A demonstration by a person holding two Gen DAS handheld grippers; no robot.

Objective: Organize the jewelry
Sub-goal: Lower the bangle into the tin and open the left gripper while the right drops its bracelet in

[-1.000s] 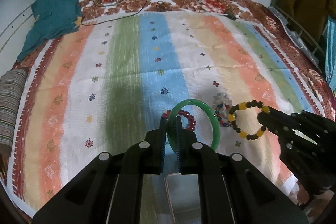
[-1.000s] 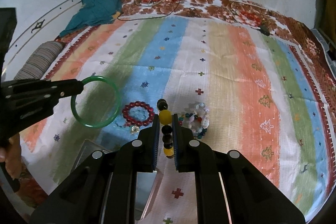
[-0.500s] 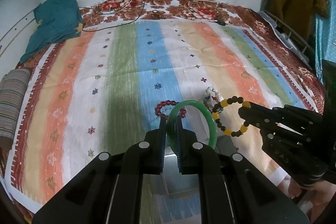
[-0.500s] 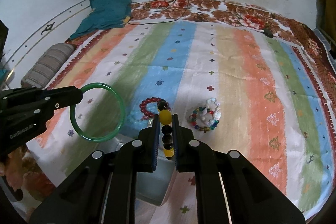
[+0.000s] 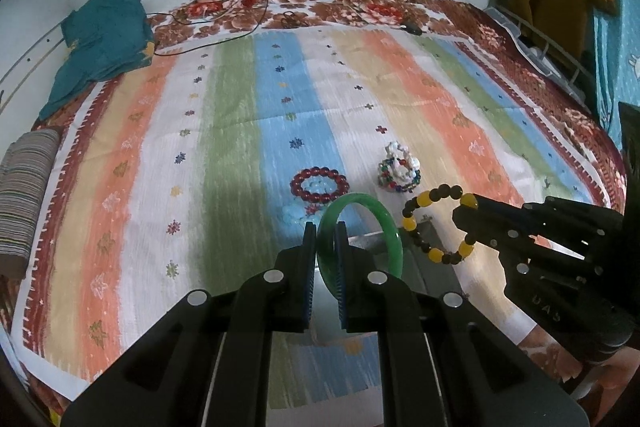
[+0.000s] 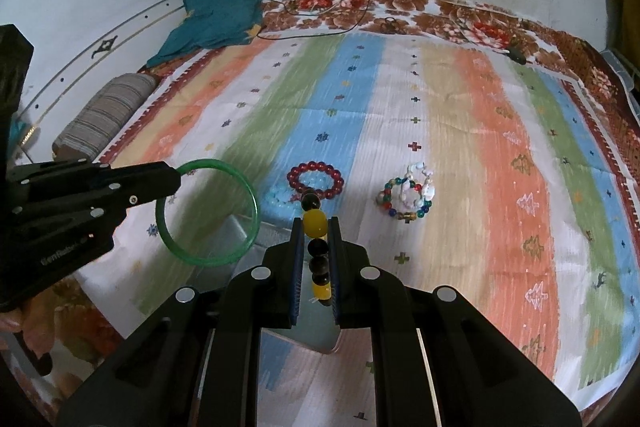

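The left gripper [image 5: 325, 227] has its jaws closed almost fully on the rim of a smooth translucent green bangle [image 5: 390, 227], which stands edge-on between them and is held in the air above the striped bedspread [image 5: 240, 131] that covers the bed. The right gripper [image 6: 316, 223] has its jaws pinched on a bracelet of dark brown and yellow round beads [image 6: 316, 221], gripping one side of the loop so the beads line up in the gap; from the left wrist view the same bracelet hangs as an open ring off the tips of the right gripper, just beside the bangle but not touching it. Under both held pieces lies a clear, glassy shallow tray [image 6: 240, 231] near the front edge of the bed; its inside is blurred and hard to read. Farther out on the blue stripe rests a bracelet of dark red round beads [image 5: 319, 183], with a pale blue translucent bead bracelet [image 5: 294, 213] touching its near side. To its right, on the white and tan stripes, sits a bracelet of mixed multicoloured and white beads [image 6: 408, 198], apart from the red one. A teal cloth [image 5: 104, 39] lies crumpled at the far left corner, and a striped bolster [image 6: 104, 115] lies along the left edge.
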